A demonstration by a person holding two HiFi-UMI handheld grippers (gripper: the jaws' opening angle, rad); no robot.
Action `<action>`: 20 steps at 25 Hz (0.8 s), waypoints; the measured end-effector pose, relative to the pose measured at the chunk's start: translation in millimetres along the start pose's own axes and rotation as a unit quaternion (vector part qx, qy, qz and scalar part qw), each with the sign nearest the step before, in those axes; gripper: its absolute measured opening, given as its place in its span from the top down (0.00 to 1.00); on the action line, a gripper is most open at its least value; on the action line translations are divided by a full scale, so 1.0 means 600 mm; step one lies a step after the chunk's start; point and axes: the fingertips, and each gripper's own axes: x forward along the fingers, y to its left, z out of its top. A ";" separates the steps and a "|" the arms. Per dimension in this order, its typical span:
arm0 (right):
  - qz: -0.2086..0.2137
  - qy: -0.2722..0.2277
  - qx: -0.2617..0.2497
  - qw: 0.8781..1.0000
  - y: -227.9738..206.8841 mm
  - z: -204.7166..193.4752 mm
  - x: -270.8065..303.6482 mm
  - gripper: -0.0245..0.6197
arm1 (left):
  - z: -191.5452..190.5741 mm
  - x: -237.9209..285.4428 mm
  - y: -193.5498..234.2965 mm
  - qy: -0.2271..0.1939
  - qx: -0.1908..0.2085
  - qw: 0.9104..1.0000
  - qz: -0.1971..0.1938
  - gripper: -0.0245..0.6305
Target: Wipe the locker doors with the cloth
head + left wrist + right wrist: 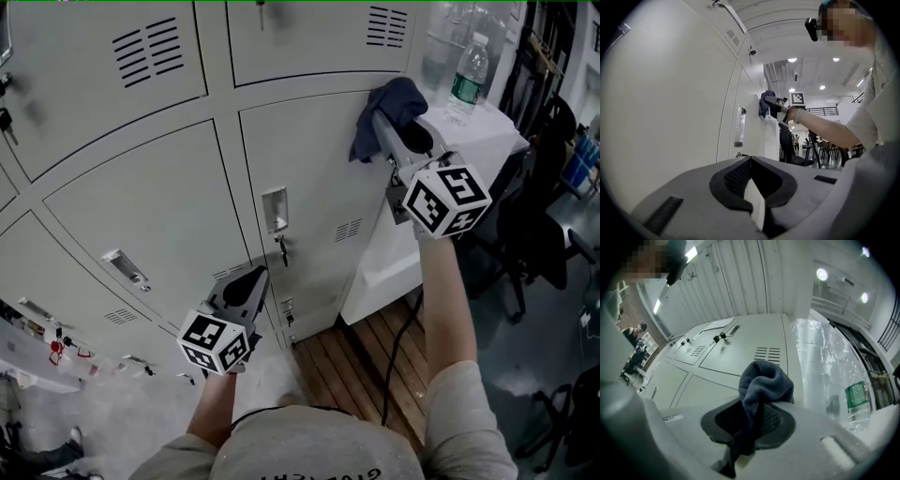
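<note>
A dark blue cloth [389, 112] is bunched in my right gripper [398, 127], which is shut on it and presses it against the upper right corner of a grey locker door [309, 187]. In the right gripper view the cloth [761, 390] hangs folded between the jaws in front of the locker doors [726, 362]. My left gripper [246, 281] hangs lower, near the bottom of the same door, its jaws together and empty. In the left gripper view the left gripper [749, 161] points along the locker face [670, 108], with the cloth [766, 104] far ahead.
A white cabinet [450, 159] stands right of the lockers with a plastic water bottle [469, 73] on top. Keys hang from the door's lock [279, 246]. Office chairs [544, 206] stand at the right. A wooden floor strip [361, 366] lies below.
</note>
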 end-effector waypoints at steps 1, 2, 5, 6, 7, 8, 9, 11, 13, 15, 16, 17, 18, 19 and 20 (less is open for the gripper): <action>-0.003 -0.001 0.001 1.000 -0.008 0.009 0.009 0.87 | 0.000 0.000 -0.001 -0.001 -0.001 1.000 0.000 0.96; -0.006 -0.003 0.002 1.000 -0.014 0.014 0.015 0.87 | -0.001 -0.002 0.000 -0.001 -0.001 1.000 0.001 0.96; -0.005 -0.008 0.016 1.000 -0.024 0.014 0.019 0.87 | -0.005 -0.006 0.005 0.002 -0.003 1.000 0.008 0.96; -0.004 -0.012 0.027 1.000 -0.027 0.011 0.017 0.87 | -0.005 -0.008 0.008 0.003 -0.003 1.000 0.010 0.96; -0.004 -0.014 0.036 0.999 -0.030 0.006 0.015 0.87 | -0.006 -0.008 0.011 0.003 -0.003 1.000 0.012 0.96; -0.006 -0.015 0.043 0.999 -0.032 0.000 0.012 0.87 | -0.007 -0.008 0.013 0.004 -0.003 1.000 0.013 0.96; -0.008 -0.014 0.047 0.999 -0.033 -0.009 0.009 0.87 | -0.008 -0.008 0.015 0.004 -0.003 1.000 0.013 0.96; -0.011 -0.009 0.054 0.998 -0.034 -0.030 0.002 0.87 | -0.011 -0.005 0.014 0.006 -0.003 1.000 0.012 0.96; -0.013 -0.003 0.064 0.998 -0.034 -0.054 -0.006 0.87 | -0.014 -0.001 0.010 0.007 -0.003 1.000 0.009 0.96; -0.014 0.001 0.075 0.997 -0.032 -0.076 -0.012 0.87 | -0.016 0.005 0.004 0.008 -0.002 1.000 0.004 0.96; -0.014 0.004 0.080 0.997 -0.031 -0.088 -0.016 0.87 | -0.017 0.008 0.000 0.009 -0.001 1.000 0.002 0.96; -0.015 0.008 0.084 0.996 -0.029 -0.099 -0.021 0.87 | -0.018 0.011 -0.005 0.010 -0.001 1.000 -0.001 0.96; -0.015 0.012 0.087 0.996 -0.028 -0.110 -0.025 0.87 | -0.020 0.014 -0.009 0.011 -0.002 1.000 -0.003 0.96; -0.015 0.017 0.089 0.996 -0.026 -0.122 -0.031 0.87 | -0.022 0.018 -0.013 0.013 -0.002 1.000 -0.006 0.96; -0.015 0.022 0.089 0.996 -0.025 -0.134 -0.036 0.87 | -0.024 0.021 -0.017 0.014 -0.003 1.000 -0.009 0.96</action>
